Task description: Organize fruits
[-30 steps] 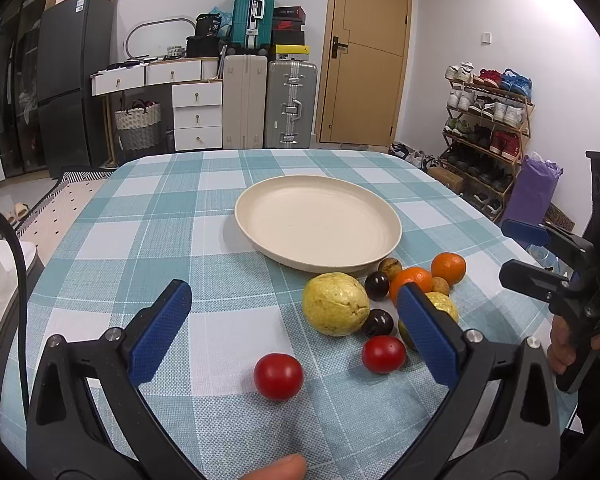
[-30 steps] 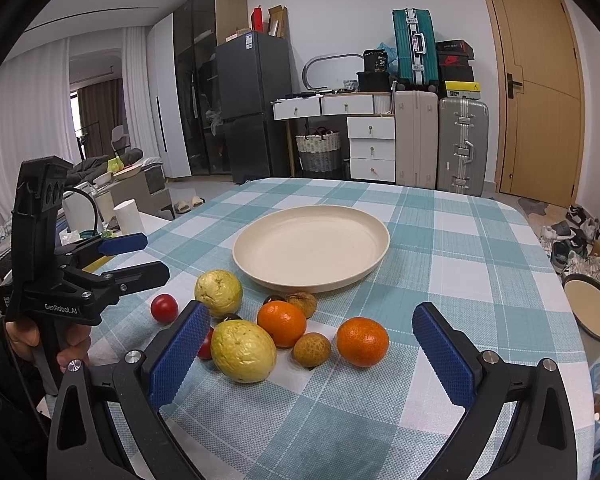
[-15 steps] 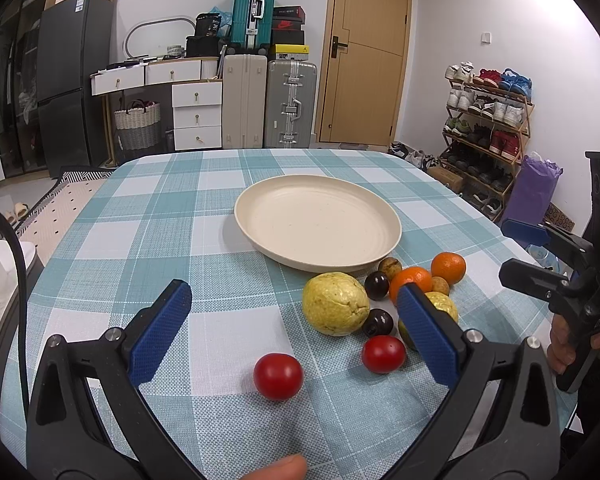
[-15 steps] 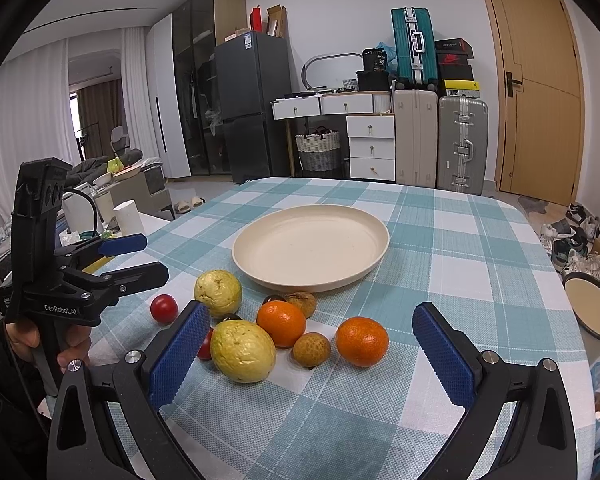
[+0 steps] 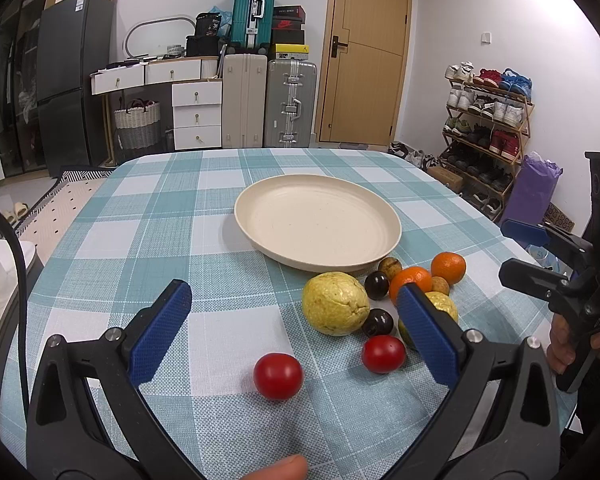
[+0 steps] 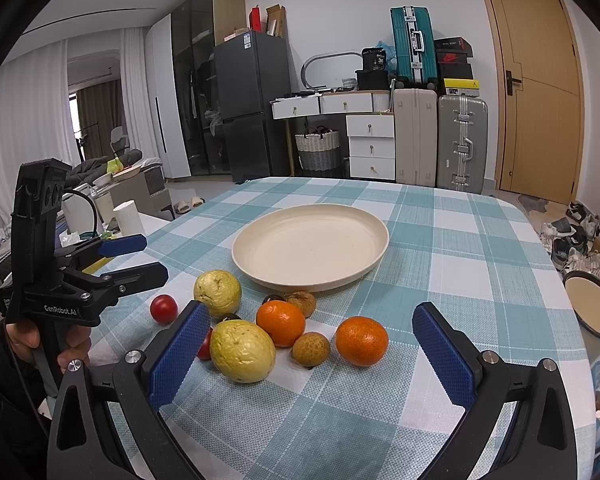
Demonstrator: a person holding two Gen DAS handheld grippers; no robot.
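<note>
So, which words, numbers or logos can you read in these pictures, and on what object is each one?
"GenRobot.AI": on the side of the left claw, seen from the right wrist.
"36": on the black bag atop the drawers.
Swoosh logo: on the red-and-black shoebox.
Fridge sticker and yellow box label: too small to read.

The left gripper (image 6: pixel 138 258) body reads "GenRobot.AI"; a black bag (image 6: pixel 374 60) behind shows "30"
</note>
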